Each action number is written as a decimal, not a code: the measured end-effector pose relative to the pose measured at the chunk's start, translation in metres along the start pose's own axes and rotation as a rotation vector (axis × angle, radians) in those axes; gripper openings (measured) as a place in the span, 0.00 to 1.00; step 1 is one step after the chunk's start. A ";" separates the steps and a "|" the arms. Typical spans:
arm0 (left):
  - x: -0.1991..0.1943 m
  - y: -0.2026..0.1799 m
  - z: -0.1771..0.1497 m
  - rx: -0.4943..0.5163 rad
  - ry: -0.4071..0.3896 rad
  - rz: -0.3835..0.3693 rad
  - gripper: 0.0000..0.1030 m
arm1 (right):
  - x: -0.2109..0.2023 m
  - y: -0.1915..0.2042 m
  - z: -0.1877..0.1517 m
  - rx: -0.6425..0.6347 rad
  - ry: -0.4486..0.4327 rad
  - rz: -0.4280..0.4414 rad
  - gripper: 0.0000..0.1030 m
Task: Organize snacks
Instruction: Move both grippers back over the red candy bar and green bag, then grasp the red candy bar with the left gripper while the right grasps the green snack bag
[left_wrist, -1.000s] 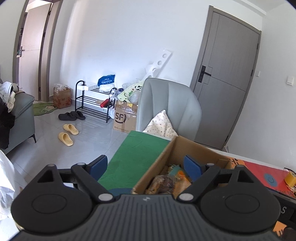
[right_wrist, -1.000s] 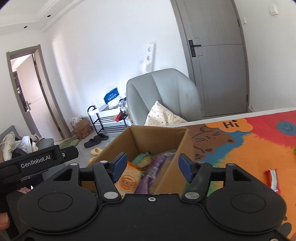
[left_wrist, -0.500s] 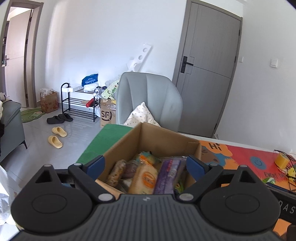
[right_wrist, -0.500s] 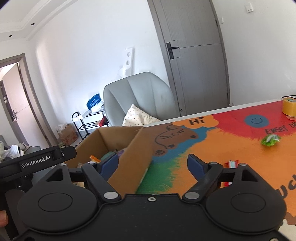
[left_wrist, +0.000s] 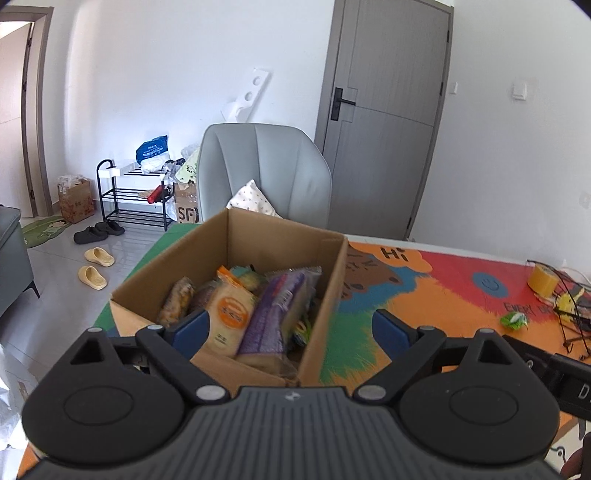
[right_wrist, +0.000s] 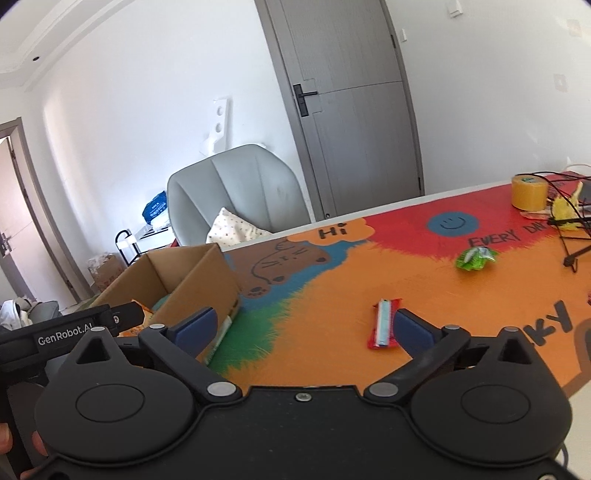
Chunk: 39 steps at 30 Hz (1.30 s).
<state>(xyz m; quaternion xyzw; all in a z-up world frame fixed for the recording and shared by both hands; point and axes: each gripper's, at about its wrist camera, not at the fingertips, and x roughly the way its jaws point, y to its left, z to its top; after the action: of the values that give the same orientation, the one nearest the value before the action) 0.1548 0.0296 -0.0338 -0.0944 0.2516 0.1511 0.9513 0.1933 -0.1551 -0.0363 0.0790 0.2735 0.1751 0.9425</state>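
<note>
Snack bar (right_wrist: 382, 323) in a red wrapper, flat on the bench (right_wrist: 332, 288). Just ahead of the right tool (right_wrist: 303, 326), close by the finger on the right side, a bit off from the middle of the gap.

Right tool: wide open, just been opening more, holding nothing. Only bare bench between the fingers.

Left tool (left_wrist: 291, 328): wide open too, also just been opening, holding nothing. Pointing over the near corner of the cardboard box (left_wrist: 321, 295), not touching it as far as can be seen.

Long side of the snack bar: pointing away from the right tool, leaning a little. Good for a pinch across the thin side. Probably needs a small slide to the right first, then down.

Nearer hand for this one: the right, by a lot.

Farther out: a green snack (right_wrist: 474, 258), alone on the bench, well apart from both tools. Still to be put away, it seems.

Inside the box: many packs already, an orange pack (left_wrist: 229, 314) and a purple pack (left_wrist: 273, 314) on top.

Far corner: a yellow tape roll (right_wrist: 529, 192) and some wires.
</note>
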 end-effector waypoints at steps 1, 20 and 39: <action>0.001 -0.003 -0.001 0.008 0.005 -0.002 0.91 | -0.001 -0.004 -0.001 0.005 0.003 -0.004 1.00; 0.009 -0.074 -0.017 0.098 0.033 -0.065 0.93 | -0.016 -0.075 -0.005 0.063 0.002 -0.092 1.00; 0.046 -0.148 -0.019 0.165 0.032 -0.157 0.92 | 0.004 -0.137 0.011 0.120 -0.016 -0.142 1.00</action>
<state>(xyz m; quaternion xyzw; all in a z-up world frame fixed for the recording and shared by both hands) 0.2333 -0.1029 -0.0582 -0.0375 0.2701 0.0532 0.9606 0.2416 -0.2808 -0.0626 0.1169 0.2807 0.0907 0.9483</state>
